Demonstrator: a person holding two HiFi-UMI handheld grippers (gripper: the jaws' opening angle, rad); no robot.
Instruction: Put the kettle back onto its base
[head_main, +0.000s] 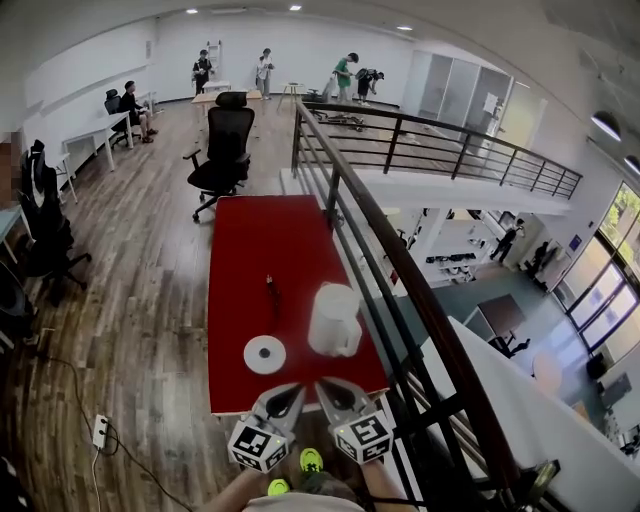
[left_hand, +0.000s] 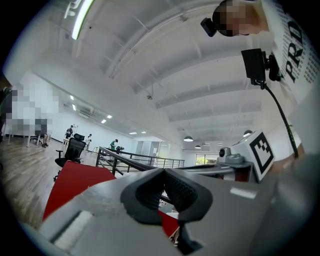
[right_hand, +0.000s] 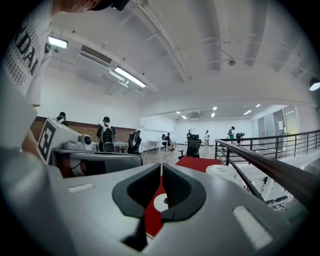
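While the left gripper (head_main: 289, 391) and right gripper (head_main: 329, 386) sit pinched shut and empty at the near edge of the red table (head_main: 270, 240), the kettle (head_main: 333, 320) stands just right of its base (head_main: 265, 354). A railing (head_main: 400, 270) runs alongside, and the shirt (left_hand: 292, 42) reads "PRD".

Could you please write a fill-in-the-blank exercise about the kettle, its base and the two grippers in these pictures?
1. The white kettle stands on a ___ table.
2. In the head view, the round base lies to the ___ of the kettle.
3. The left gripper and the right gripper hold nothing; their jaws are ___.
Missing words: red; left; shut.
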